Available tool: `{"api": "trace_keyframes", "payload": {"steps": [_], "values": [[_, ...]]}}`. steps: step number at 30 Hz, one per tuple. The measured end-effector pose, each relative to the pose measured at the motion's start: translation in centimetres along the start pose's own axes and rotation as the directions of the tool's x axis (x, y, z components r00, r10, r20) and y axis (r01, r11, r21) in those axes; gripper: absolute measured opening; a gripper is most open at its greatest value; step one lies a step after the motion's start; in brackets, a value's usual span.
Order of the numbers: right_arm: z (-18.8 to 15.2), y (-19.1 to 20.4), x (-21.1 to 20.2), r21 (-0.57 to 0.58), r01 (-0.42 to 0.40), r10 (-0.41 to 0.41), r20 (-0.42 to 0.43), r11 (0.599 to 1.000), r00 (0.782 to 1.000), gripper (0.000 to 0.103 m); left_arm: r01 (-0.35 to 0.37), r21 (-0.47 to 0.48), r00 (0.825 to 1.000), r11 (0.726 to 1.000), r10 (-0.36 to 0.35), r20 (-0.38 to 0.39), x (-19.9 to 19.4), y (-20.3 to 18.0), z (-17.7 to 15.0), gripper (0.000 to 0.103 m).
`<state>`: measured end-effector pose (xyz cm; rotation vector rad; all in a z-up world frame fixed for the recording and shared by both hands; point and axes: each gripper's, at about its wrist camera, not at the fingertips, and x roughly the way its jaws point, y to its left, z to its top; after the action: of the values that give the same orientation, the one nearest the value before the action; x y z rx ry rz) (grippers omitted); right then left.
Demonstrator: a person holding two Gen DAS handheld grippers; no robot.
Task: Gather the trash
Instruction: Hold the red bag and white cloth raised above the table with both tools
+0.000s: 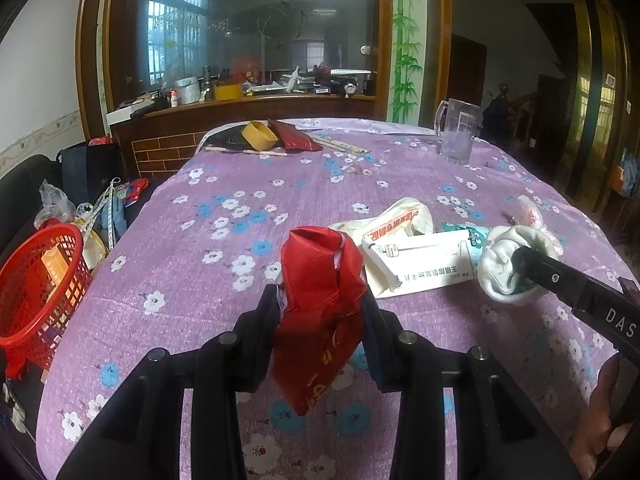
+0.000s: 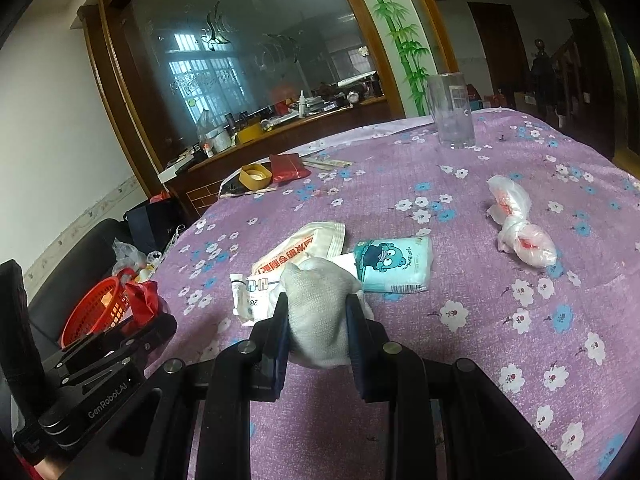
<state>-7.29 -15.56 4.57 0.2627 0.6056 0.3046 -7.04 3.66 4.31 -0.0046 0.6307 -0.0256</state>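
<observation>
Hand-held gripper [image 2: 318, 320] labelled "GenRobot.AI" clamps white sock [image 2: 320, 312].

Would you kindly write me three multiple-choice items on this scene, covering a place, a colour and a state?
1. Where is the red basket?
A. off the table's left edge
B. at the table's centre
C. beside the clear pitcher

2. What colour is the wrapper in the left gripper?
A. blue
B. red
C. yellow

3. What is the state of the right gripper?
A. open and empty
B. shut on the white cloth
C. shut on a cup

Answers: 1 A, it sits beyond the purple tablecloth; 2 B, the red wrapper is clamped between its fingers; 3 B, the white cloth is pinched there.
</observation>
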Motion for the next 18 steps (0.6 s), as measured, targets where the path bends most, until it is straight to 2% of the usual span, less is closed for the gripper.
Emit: {"api": "trace_keyframes", "payload": {"steps": [18], "values": [[0.25,0.44,0.30,-0.013,0.020,-0.021,-0.006,1.000,1.000,0.028,-0.001,-0.010,1.000,1.000,0.001,-0.013,0.14,0.15,-0.24,0.037]]}}
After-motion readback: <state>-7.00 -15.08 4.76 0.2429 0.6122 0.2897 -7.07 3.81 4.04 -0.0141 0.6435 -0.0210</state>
